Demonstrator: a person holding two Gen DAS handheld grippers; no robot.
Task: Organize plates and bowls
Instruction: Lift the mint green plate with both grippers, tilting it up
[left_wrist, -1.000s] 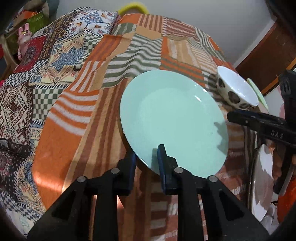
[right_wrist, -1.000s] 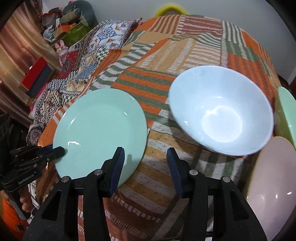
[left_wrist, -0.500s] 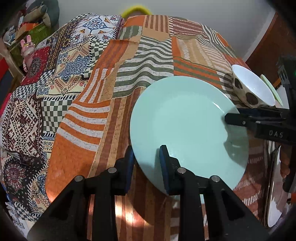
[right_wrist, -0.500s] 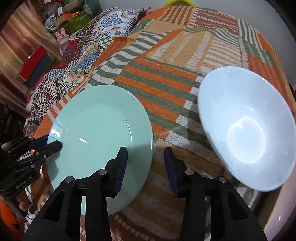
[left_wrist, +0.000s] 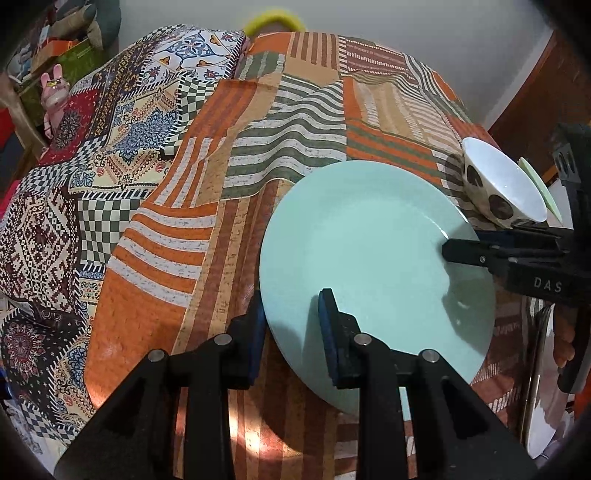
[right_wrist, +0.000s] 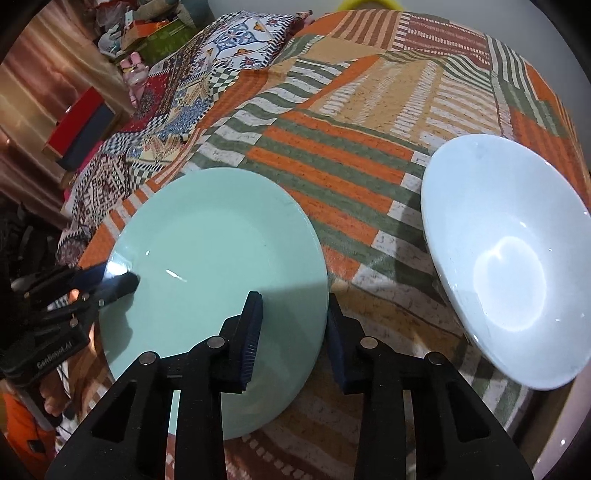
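A pale green plate (left_wrist: 376, 266) lies on the striped patchwork cloth (left_wrist: 229, 206). My left gripper (left_wrist: 293, 325) is shut on the plate's near left rim, one finger above and one below. From the right, my right gripper (right_wrist: 293, 325) straddles the opposite rim of the green plate (right_wrist: 214, 258). Its jaws are closing on that rim and the pads look to be touching it. In the left wrist view the right gripper (left_wrist: 465, 251) lies over the plate's edge. A white bowl (right_wrist: 506, 258) with dark spots on its outside (left_wrist: 498, 192) sits to the right of the plate.
Behind the bowl leans another pale green plate (left_wrist: 535, 181). A pale plate (left_wrist: 543, 387) shows at the far right edge. A pink toy rabbit (left_wrist: 55, 92) and boxes (right_wrist: 85, 122) stand beyond the cloth at the left. A hand (right_wrist: 51, 398) holds the left gripper.
My right gripper has shifted left from the gap between plate and bowl onto the green plate's rim, and its jaws have narrowed. The left gripper has kept its grip.
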